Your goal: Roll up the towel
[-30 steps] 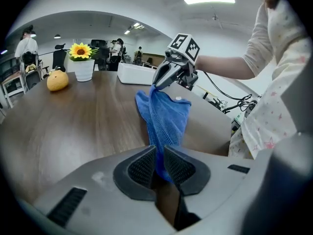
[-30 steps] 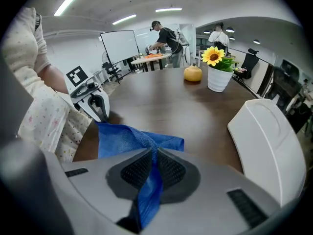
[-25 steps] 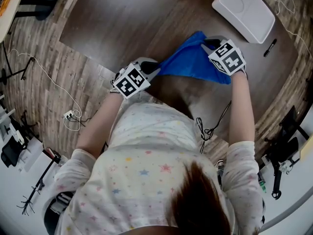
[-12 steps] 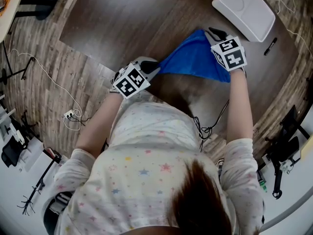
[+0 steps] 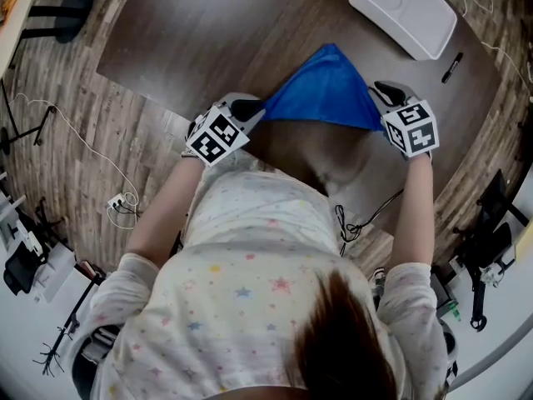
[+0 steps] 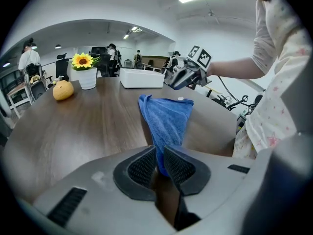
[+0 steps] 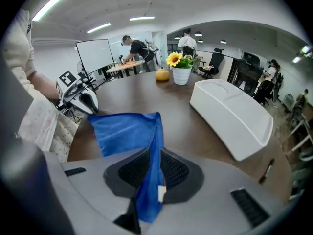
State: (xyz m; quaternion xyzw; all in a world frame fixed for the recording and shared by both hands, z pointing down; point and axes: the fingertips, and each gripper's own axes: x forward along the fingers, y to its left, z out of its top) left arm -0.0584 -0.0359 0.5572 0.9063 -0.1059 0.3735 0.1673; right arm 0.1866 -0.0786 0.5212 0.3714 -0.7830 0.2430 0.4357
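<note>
The left gripper [image 5: 248, 107] pinches one corner of the blue towel [image 5: 323, 92]. The towel stretches left to right over the counter's [image 5: 191, 32] near side, its free corner pointing away from the person. The right gripper [image 5: 385, 92] clamps the opposite corner.

One blue towel [image 5: 325, 90]. Two grippers: left gripper [image 5: 256, 111], right gripper [image 5: 381, 92]. One worktop [image 5: 208, 32] carrying one white tray [image 5: 404, 11], one black marker [image 5: 450, 67], one potted sunflower [image 6: 87, 72], one orange fruit [image 6: 63, 90].
</note>
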